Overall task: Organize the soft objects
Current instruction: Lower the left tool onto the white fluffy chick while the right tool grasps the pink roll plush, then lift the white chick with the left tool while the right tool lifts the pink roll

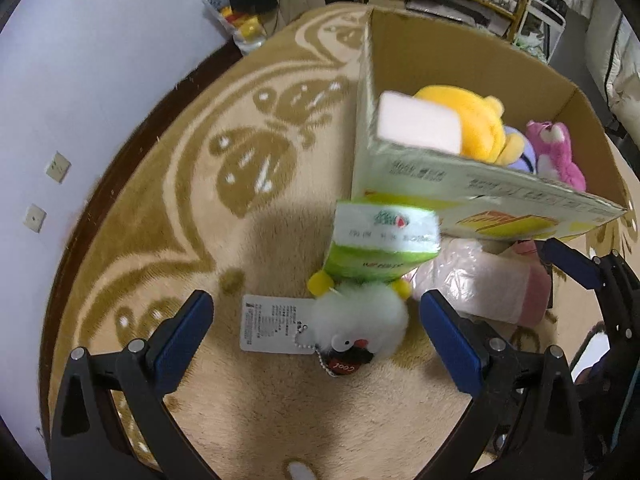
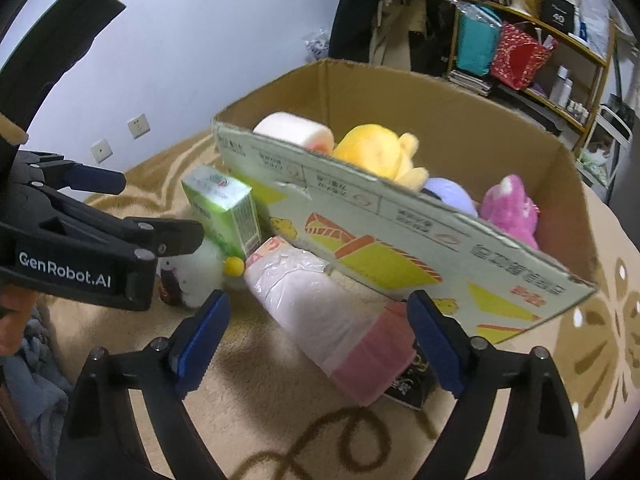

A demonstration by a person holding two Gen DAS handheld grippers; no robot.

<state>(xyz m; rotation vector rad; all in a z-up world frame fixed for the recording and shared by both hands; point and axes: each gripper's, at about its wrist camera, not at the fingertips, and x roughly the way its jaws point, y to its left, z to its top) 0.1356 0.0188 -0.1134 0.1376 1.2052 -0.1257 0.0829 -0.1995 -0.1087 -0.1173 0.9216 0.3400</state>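
I judge the white fluffy plush (image 1: 360, 320) light and compressible; I would grip across its round body, clear of the paper tag (image 1: 272, 324). It lies on the carpet (image 1: 160, 240) just outside the cardboard box (image 1: 440, 60), between the spread pads of my left claw (image 1: 316, 320), untouched. My right claw (image 2: 318, 334) stands wide around the pink wrapped roll (image 2: 320, 312), not clamped.

Pale wall (image 2: 192, 40) with 2 sockets (image 2: 139, 125), patterned tan rug (image 1: 160, 216), cluttered shelves (image 2: 560, 80).
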